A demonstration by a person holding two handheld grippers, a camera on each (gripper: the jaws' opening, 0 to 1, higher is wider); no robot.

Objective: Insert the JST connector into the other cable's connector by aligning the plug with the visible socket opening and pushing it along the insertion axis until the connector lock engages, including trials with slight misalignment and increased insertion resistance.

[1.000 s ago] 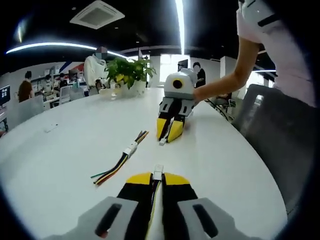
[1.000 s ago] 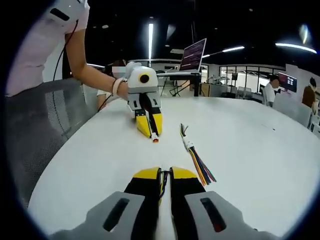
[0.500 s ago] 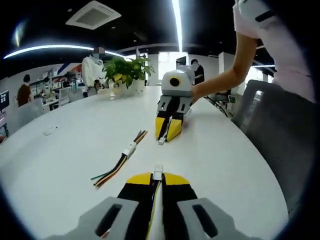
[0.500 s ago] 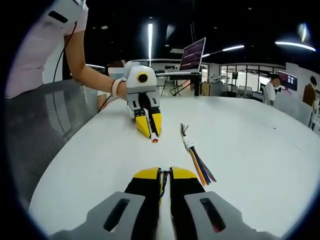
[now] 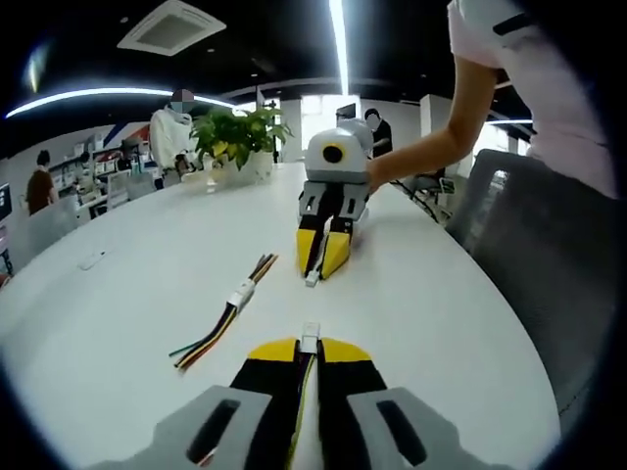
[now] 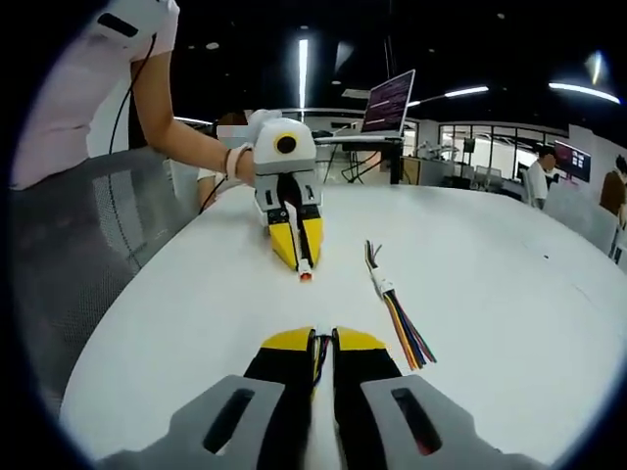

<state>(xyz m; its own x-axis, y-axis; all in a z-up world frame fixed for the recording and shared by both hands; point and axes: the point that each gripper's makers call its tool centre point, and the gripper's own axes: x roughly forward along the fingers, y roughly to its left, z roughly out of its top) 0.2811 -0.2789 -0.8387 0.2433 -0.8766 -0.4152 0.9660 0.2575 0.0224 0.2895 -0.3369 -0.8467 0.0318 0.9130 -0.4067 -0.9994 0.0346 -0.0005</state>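
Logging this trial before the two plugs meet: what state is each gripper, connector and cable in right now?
Left gripper: shut on small white connector that sticks out past its yellow fingers.
Right gripper: shut on thin coloured wires; its white connector end faces the left one, apart, not mated.
Spare multicoloured ribbon cable with white connector: lying loose on white table, untouched.

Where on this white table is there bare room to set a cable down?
Bare patches: the wide table beyond the loose cable bundle, and the stretch between that bundle and the potted plant. It is crowded on the line between the left gripper and right gripper, which face each other.
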